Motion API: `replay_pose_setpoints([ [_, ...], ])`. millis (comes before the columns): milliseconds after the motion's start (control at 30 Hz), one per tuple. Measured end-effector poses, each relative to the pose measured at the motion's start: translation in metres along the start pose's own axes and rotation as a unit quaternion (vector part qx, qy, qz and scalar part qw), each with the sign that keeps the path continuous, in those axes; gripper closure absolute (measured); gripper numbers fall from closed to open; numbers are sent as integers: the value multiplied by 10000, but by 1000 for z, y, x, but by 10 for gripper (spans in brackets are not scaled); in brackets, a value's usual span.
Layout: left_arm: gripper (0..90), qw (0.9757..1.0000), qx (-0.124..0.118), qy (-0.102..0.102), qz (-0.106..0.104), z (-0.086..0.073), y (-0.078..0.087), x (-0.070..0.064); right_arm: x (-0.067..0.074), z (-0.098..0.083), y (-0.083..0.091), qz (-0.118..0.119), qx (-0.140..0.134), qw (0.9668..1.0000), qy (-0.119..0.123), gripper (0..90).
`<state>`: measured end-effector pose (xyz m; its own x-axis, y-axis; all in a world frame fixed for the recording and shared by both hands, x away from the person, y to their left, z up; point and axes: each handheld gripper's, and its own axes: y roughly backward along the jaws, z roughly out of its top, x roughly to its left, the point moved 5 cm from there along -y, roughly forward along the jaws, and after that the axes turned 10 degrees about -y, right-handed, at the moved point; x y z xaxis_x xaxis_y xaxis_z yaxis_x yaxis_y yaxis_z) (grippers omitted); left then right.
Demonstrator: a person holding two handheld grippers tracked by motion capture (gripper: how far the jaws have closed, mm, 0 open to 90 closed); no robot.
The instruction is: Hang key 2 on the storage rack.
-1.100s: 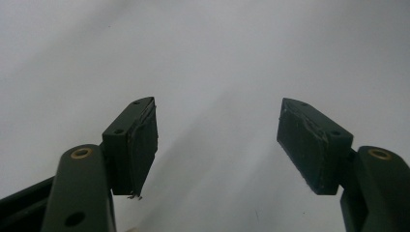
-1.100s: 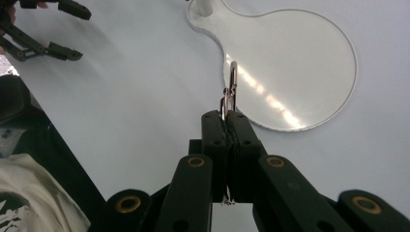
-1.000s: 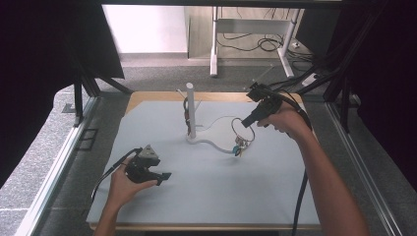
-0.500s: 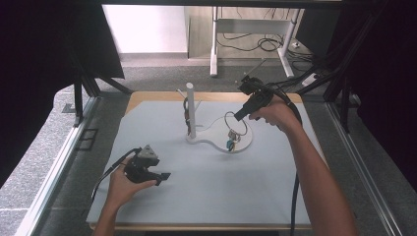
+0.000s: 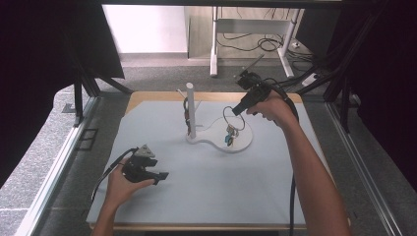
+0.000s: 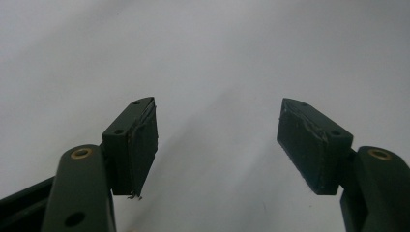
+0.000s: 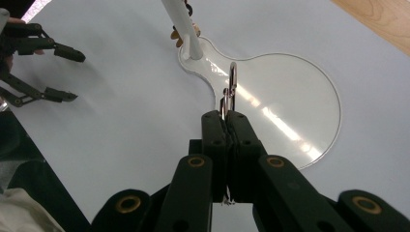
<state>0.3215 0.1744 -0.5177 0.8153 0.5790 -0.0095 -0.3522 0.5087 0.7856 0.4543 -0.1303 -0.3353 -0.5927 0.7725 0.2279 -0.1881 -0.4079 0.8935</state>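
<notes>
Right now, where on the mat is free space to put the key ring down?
The near-right mat, between the left gripper and the right forearm, is bare. So is the far-left corner. Crowded: around the white stand and its clear base, where the right gripper holds the key ring.

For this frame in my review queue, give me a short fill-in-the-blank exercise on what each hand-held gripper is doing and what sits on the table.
1. The right hand-held gripper is shut on a metal ____.
2. The left hand-held gripper has its jaws ____, with nothing between them.
3. The white post stands ____ on the white base.
4. Small trinkets hang ____ the key ring.

Missing words: ring; open; upright; below
</notes>
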Motion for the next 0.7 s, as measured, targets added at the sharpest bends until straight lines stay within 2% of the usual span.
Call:
replay_pose_setpoints([
  [700, 312, 10000, 30, -47, -5, -1, 0, 0, 0, 23, -10, -84, -15, 10000, -41, 878],
])
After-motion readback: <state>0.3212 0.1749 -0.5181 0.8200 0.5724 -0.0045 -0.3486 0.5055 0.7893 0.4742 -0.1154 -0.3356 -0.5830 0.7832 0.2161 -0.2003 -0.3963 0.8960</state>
